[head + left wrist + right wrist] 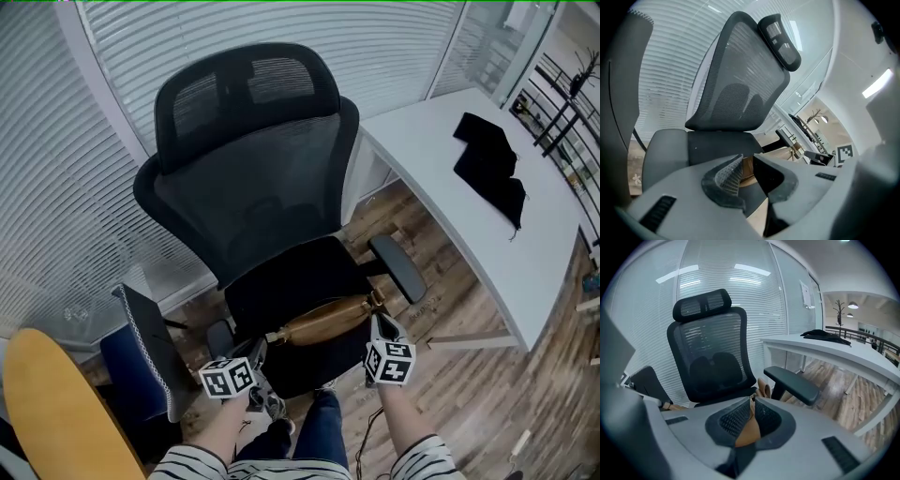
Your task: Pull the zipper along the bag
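Note:
A tan leather bag [328, 321] lies lengthwise on the black seat [300, 277] of an office chair. My left gripper [265, 343] is at the bag's left end. In the left gripper view its jaws [746, 171] stand nearly closed, with tan bag material [747, 168] between the pads. My right gripper [376, 321] is at the bag's right end. In the right gripper view it [752, 416] is shut on a tan leather tab [748, 433] of the bag, and the bag's folded end [764, 389] shows just beyond the jaws.
The chair's mesh back [253, 178] rises behind the bag, and its right armrest [398, 267] sits beside my right gripper. A white desk [469, 216] with black cloth [492, 164] stands to the right. A second chair [145, 352] and a yellow board [56, 412] are at the left.

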The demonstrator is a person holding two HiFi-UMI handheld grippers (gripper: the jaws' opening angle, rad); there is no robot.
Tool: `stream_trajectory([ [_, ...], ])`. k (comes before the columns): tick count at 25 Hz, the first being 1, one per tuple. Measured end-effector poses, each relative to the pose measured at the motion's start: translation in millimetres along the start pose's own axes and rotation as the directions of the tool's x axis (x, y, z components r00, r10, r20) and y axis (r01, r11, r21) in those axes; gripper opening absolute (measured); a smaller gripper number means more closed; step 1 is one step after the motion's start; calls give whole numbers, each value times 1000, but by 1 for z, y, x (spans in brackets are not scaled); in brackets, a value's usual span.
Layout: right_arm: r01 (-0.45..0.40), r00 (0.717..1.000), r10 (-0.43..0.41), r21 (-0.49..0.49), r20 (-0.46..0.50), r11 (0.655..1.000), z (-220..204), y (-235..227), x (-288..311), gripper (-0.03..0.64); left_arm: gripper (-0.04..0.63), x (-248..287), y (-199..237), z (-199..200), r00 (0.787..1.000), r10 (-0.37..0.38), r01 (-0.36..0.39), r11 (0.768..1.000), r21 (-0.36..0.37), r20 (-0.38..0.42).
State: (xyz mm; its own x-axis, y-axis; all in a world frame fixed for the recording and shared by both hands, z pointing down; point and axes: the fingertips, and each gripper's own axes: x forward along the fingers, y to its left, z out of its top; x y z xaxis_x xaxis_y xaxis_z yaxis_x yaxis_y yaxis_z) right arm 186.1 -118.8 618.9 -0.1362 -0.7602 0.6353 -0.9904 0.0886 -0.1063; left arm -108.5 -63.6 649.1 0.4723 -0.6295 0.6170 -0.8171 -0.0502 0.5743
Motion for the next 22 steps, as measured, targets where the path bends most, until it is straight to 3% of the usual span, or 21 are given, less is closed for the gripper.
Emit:
stream_trajectory([
  [7,7,999,-9,51,46,999,5,7,-33,37,70,-28,-10,25,999,-15,10,994,105,43],
  [13,21,990,-36,109,137,994,24,20,-71,37,103,-57,-36,57,992,-56,25,965,262,112],
  [22,-45,962,2,154,272,987,62,57,-131,35,74,-120,-75,106,953,-135,27,929,368,270],
])
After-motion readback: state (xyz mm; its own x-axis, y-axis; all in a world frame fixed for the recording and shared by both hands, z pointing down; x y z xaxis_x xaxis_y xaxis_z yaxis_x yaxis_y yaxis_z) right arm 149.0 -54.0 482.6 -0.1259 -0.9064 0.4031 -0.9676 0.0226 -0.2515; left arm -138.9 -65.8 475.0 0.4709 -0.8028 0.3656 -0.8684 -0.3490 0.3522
